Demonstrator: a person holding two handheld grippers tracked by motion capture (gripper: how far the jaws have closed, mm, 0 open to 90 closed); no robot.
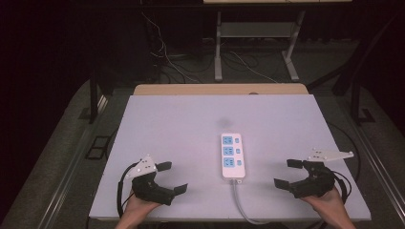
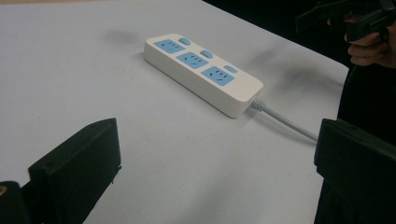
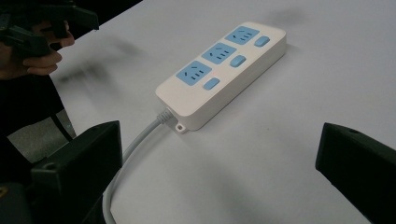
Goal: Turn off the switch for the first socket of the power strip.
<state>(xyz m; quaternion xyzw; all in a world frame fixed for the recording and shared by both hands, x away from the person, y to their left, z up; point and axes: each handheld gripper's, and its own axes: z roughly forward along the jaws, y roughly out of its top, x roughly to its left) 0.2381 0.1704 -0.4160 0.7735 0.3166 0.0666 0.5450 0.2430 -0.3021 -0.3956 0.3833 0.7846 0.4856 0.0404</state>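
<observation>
The power strip [image 1: 233, 156] lies mid-table; the left gripper [image 1: 171, 177] at eight o'clock and the right gripper [image 1: 287, 173] at four both gape, released. The right gripper view reveals its mounting tab [image 3: 180, 126].

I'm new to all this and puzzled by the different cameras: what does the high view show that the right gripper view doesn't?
The high view alone takes in the whole white table, the floor cables behind it, and the right gripper, jaws open. The right gripper view alone brings out the small mounting tab beside the cord. Both show the power strip with its blue sockets, its grey cord, and the open left gripper.
</observation>
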